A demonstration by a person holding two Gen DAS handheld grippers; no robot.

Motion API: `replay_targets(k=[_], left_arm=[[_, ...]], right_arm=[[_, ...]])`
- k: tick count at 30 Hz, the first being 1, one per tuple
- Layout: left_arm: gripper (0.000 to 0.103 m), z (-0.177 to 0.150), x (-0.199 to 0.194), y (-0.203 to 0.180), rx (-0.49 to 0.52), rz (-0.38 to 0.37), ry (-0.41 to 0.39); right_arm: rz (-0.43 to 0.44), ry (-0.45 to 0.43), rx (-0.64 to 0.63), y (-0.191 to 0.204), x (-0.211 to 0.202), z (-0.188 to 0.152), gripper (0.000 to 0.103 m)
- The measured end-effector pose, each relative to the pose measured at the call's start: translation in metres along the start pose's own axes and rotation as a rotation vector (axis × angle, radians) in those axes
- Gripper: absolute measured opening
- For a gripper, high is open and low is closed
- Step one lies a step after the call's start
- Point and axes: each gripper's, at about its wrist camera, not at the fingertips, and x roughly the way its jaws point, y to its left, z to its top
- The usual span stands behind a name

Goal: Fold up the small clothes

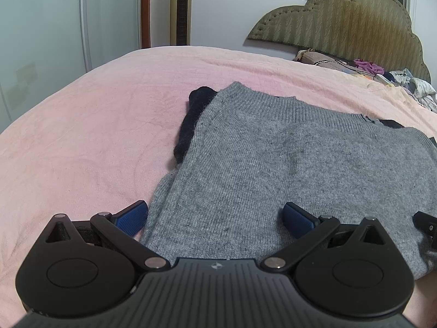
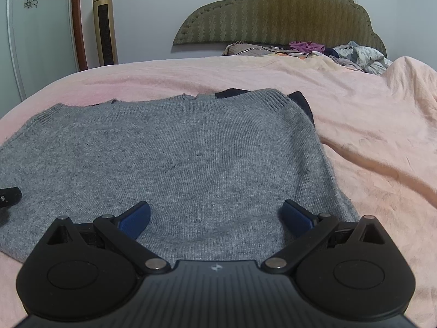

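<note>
Left gripper [image 1: 215,220]: blue-padded fingers [image 1: 131,218] spread wide, nothing held, positioned over the near left edge of the grey sweater [image 1: 286,164]. Right gripper [image 2: 215,220]: fingers [image 2: 296,220] likewise spread wide and empty, positioned over the sweater's near right part. Grey knitted sweater: laid flat on the pink bedspread [image 1: 82,123], ribbed hem toward the headboard [image 1: 341,19]. Dark garment [image 1: 191,120]: lying beneath the sweater, seen protruding at its left side and far edge. Heap of assorted clothes [image 2: 341,52]: piled at the foot of the headboard, well apart from the sweater. Gold tower appliance [image 2: 105,24]: stood against the wall.
</note>
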Motion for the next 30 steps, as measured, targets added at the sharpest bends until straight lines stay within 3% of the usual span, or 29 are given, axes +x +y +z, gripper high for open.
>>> replay_targets(k=[30], left_arm=[[0.103,-0.0001,0.0002,-0.0001,-0.002,-0.001,0.000]], right_arm=[[-0.006,0.000,-0.004,0.0006,0.0000,-0.0004,0.103]])
